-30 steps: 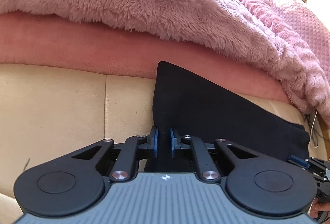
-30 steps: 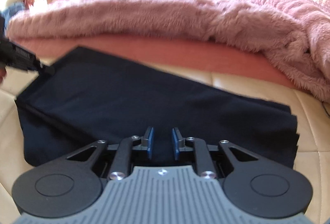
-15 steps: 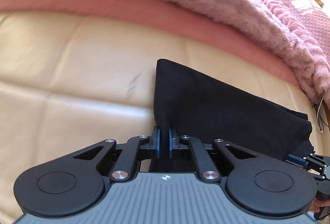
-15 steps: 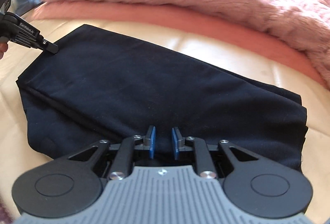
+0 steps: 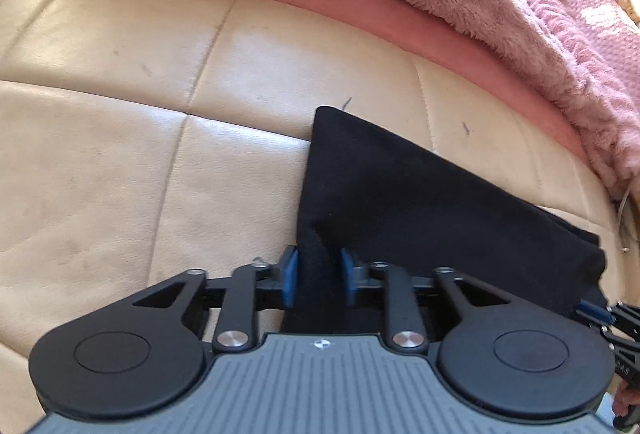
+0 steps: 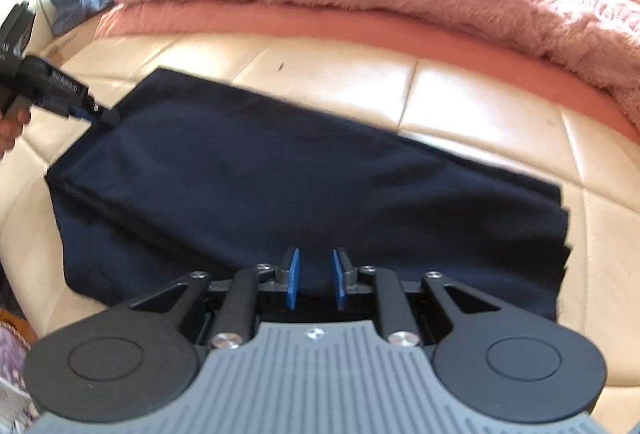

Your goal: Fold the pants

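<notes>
Left wrist view shows our left gripper (image 5: pixel 316 276) opening around the edge of soft black folded pants (image 5: pixel 400 202) on the cream leather cushion (image 5: pixel 120 154), while our right gripper (image 6: pixel 314 278) pinches their near hem.
</notes>
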A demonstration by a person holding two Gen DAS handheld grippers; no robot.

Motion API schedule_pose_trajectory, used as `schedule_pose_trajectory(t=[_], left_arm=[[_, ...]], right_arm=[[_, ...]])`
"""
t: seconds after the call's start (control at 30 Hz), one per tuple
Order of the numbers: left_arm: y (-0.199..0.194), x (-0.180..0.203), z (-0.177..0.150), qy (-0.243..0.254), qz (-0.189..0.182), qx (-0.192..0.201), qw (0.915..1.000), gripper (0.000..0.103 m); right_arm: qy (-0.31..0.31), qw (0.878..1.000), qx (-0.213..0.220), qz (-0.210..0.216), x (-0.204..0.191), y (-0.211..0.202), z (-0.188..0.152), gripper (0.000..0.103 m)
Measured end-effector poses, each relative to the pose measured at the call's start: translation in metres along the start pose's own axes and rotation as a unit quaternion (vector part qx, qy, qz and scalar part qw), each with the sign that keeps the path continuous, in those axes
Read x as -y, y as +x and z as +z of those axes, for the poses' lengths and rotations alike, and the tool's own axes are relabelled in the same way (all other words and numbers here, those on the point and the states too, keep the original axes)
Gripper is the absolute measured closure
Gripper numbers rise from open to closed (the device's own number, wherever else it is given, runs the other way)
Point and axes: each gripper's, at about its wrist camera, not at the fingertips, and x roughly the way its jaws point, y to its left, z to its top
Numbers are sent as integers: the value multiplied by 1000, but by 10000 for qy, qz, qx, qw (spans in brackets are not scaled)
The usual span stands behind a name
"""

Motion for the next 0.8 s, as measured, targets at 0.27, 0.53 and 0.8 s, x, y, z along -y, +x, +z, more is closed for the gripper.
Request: schedule_pose_trajectory(t=[0.27, 0.53, 0.8], left_arm=[[6, -8, -4, -166, -620, 183, 9978, 47], [12, -26, -1, -231, -1441, -191, 9891, 70], [28, -68, 15, -685, -2237, -973, 9674, 68]], right_arm=[[-346, 9989, 232, 206, -14, 29, 42, 100], [-507, 9984, -18, 251, -24, 78, 71, 101], [-454, 9985, -71, 303, -21, 82, 71, 101]])
